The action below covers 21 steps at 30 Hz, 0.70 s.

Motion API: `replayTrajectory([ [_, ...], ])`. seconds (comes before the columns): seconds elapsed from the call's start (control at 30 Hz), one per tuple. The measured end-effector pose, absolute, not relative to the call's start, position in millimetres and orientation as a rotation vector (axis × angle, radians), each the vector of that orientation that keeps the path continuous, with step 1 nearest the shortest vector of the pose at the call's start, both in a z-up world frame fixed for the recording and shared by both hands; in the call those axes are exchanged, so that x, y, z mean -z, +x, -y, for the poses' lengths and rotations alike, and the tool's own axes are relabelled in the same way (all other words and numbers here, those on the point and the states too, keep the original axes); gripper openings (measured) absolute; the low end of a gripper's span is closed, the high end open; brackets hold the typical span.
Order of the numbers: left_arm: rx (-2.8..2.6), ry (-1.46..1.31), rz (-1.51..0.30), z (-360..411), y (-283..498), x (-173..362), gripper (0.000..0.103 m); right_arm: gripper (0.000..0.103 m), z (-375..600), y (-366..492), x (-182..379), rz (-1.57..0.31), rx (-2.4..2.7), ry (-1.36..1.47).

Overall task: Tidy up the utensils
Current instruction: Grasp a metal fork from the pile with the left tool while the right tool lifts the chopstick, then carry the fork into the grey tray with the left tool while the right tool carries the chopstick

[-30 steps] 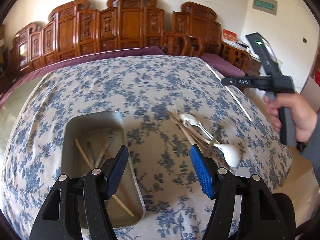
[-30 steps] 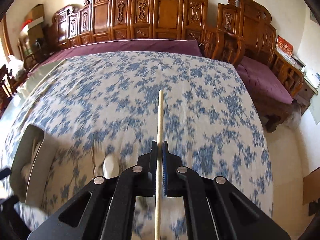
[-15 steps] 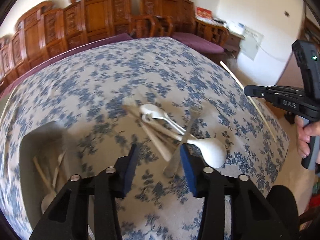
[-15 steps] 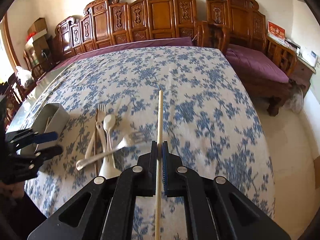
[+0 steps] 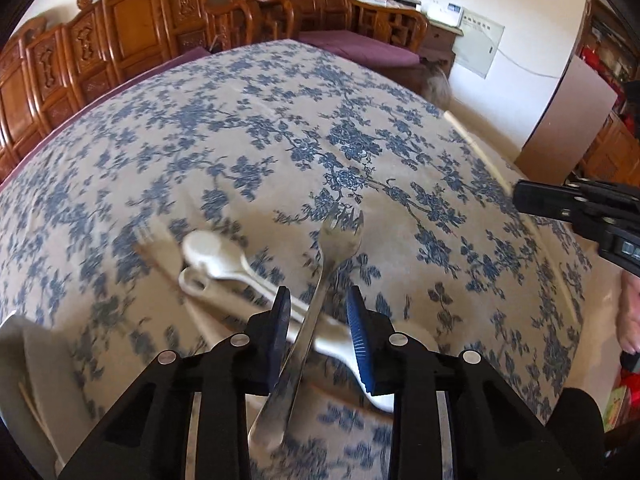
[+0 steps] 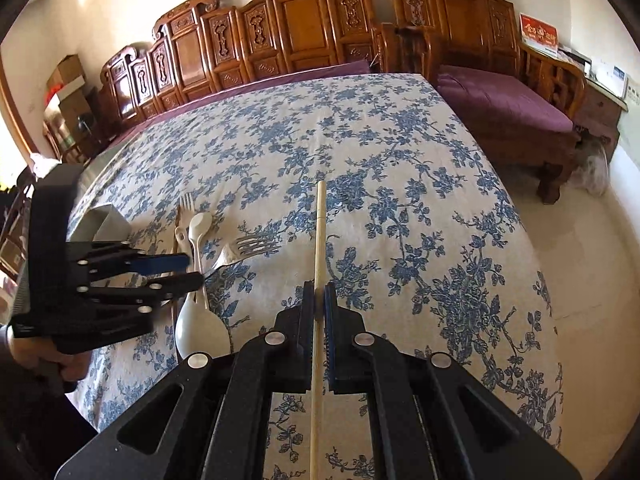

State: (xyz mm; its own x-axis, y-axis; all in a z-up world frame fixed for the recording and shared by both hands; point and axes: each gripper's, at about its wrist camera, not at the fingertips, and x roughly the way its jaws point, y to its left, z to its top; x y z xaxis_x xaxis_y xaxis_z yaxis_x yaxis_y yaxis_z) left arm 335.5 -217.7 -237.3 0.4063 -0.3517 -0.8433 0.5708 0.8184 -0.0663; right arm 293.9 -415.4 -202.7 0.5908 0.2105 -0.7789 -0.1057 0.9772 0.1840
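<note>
A metal fork (image 5: 320, 280) lies across white spoons (image 5: 212, 256) on the floral tablecloth. My left gripper (image 5: 318, 300) straddles the fork's handle; its jaws are closing, and a gap still shows on both sides of the handle. In the right wrist view the same fork (image 6: 248, 246) points right, with the left gripper (image 6: 188, 270) over its handle and a large white spoon (image 6: 200, 332) beneath. My right gripper (image 6: 319, 288) is shut on a pale wooden chopstick (image 6: 319, 240), held above the cloth to the right of the pile.
A grey metal tray (image 6: 104, 220) stands left of the pile, with chopsticks inside it seen at the lower left edge (image 5: 24, 360). A second fork (image 6: 185, 202) lies behind the spoons. Carved wooden chairs (image 6: 304, 32) line the far side. The table edge drops off at right.
My left gripper moved from above the tray over to the utensil pile, dropped lower, and narrowed its jaws around the fork handle. The right gripper shifted while keeping the chopstick.
</note>
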Motion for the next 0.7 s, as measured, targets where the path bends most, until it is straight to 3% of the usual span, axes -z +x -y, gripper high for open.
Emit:
replayTrajectory([
  [0.33,0.576,0.300,-1.018,238.1,354.7,254.7,0.027,0.006,424.1,293.8,203.3,-0.918,-0.193,0.164],
  [0.4,0.579,0.306,-1.014,240.8,353.7,254.9,0.013,0.006,423.0,293.8,203.2,-0.918,-0.200,0.166],
  [0.47,0.573,0.321,-1.009,242.5,351.4,255.0,0.008,0.006,421.8,293.3,203.1,-0.918,-0.203,0.167],
  [0.7,0.557,0.293,-0.972,231.9,332.9,237.9,0.006,0.006,414.4,291.5,196.5,-0.909,-0.212,0.150],
])
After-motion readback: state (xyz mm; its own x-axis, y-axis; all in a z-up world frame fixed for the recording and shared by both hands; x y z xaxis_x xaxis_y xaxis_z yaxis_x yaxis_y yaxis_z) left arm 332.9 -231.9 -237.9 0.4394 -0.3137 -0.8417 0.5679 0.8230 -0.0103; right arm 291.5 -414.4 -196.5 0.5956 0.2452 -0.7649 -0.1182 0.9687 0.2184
